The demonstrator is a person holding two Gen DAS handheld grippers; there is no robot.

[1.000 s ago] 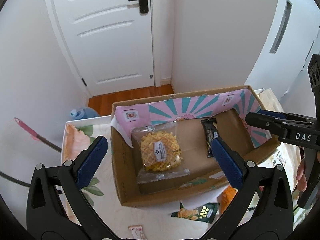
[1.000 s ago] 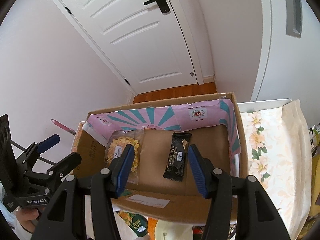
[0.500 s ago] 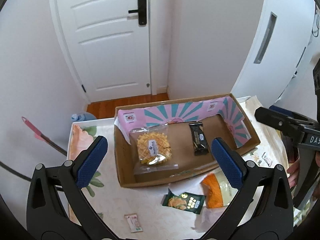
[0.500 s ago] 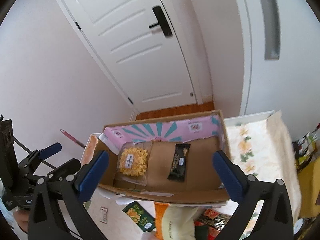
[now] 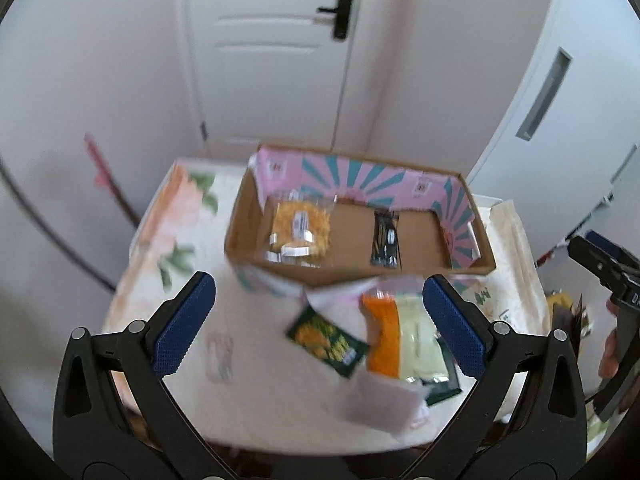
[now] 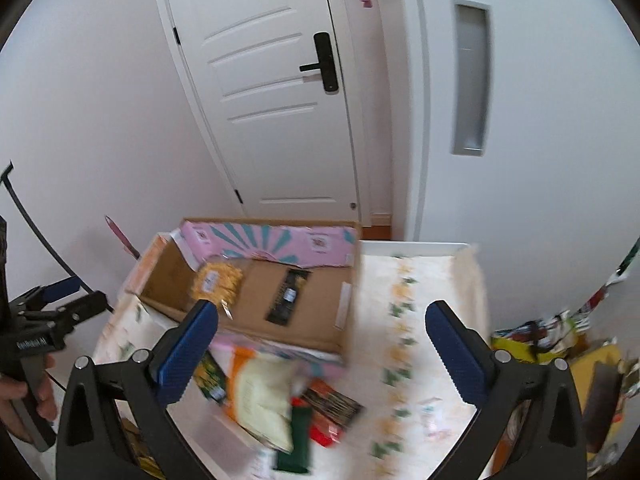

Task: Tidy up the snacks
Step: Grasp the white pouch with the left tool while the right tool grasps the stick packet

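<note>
Only rightward, seemingly, more snack packets [image 6: 560, 340]

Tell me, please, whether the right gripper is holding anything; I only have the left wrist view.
Observer: No. The right gripper is wide open with nothing between its fingers; its jaws have just been opening.
Operator: Thank you. Is anything hidden by the orange bag?
Observer: Yes, a red packet lies right beside the bag, next to a dark green bar.
</note>
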